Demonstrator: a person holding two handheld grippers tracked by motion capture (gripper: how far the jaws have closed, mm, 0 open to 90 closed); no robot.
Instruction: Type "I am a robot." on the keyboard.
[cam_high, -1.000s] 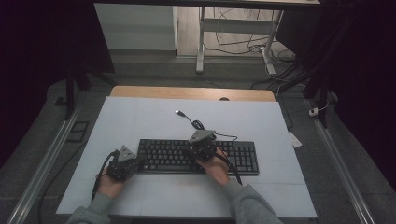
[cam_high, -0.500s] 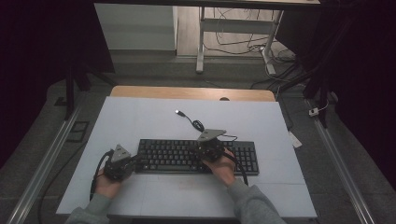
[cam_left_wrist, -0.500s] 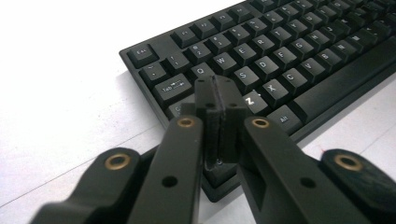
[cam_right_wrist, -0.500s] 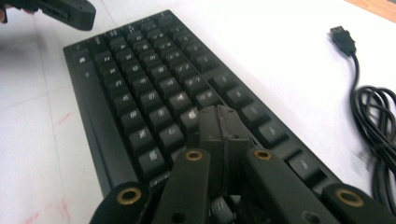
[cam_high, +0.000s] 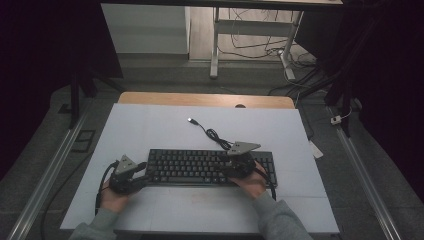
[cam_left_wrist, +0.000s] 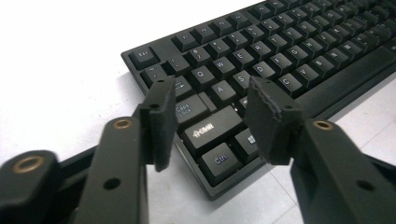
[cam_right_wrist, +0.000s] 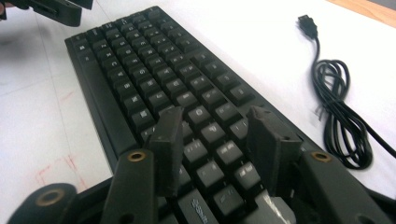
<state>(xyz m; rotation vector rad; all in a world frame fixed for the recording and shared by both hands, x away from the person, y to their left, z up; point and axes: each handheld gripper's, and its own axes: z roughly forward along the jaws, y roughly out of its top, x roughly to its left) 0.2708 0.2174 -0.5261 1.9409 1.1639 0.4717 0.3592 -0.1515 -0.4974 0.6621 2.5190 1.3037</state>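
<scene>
High view, nearest first: two sleeves enter at the bottom edge, each hand gripping a tool over the white worktop (cam_high: 165, 125). The left hand-held gripper (cam_high: 141, 171) sits at the left end of the keyboard (cam_high: 200, 166), its jaws pointing toward that end. The right hand-held gripper (cam_high: 226, 169) lies over the keyboard's right part, its grey plate just above the far edge of the keys.

Left gripper view shows that tool released: its two black jaws stand well apart with nothing between them, hovering above the keyboard's (cam_left_wrist: 261, 65) near-left corner, where the Caps Lock, Shift and Ctrl keys show in the gap. White worktop (cam_left_wrist: 60, 70) lies to the left of the keyboard.

Right gripper view shows the right hand-held gripper (cam_right_wrist: 215, 149) also released, jaws spread and empty, low over the keys of the keyboard (cam_right_wrist: 154, 79); whether the tips touch the keys cannot be told. The left hand-held gripper (cam_right_wrist: 60, 9) shows at the keyboard's far end in that view.

Beyond the keyboard a black cable (cam_high: 212, 134) lies loosely bunched on the worktop, ending in a USB plug (cam_high: 191, 120) farther back. Past the white surface runs a wooden strip (cam_high: 200, 100), then floor with wires.
</scene>
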